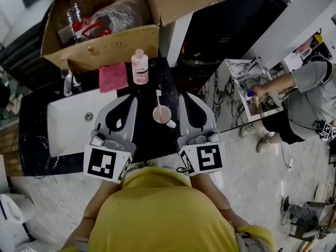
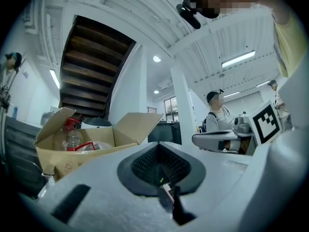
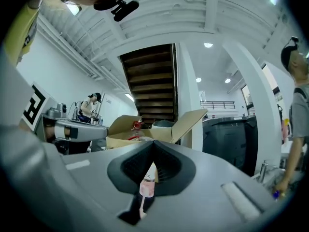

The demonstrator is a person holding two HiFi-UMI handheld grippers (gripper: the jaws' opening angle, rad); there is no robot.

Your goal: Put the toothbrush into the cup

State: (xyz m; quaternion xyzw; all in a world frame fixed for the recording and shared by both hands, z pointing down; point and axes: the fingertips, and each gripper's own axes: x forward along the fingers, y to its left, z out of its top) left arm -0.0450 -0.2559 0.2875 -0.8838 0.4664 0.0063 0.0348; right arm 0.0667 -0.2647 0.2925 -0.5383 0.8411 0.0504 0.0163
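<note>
In the head view a pink cup (image 1: 162, 115) stands on the black counter (image 1: 152, 140), with the white toothbrush (image 1: 158, 97) upright in it. My left gripper (image 1: 132, 102) and right gripper (image 1: 182, 97) are held side by side, one on each side of the cup and above the counter, touching nothing. Both have their jaws together with nothing between them. In the left gripper view the left gripper (image 2: 161, 164) points level over a cardboard box (image 2: 91, 146). In the right gripper view the right gripper (image 3: 153, 153) shows a pink bottle (image 3: 146, 186) through its narrow slit.
A pink bottle (image 1: 139, 67) and a pink cloth (image 1: 113, 77) lie behind the cup. A white sink (image 1: 67, 126) with a tap (image 1: 68, 83) is at the left. An open cardboard box (image 1: 100, 46) stands behind. A person (image 1: 310, 96) works at a shelf to the right.
</note>
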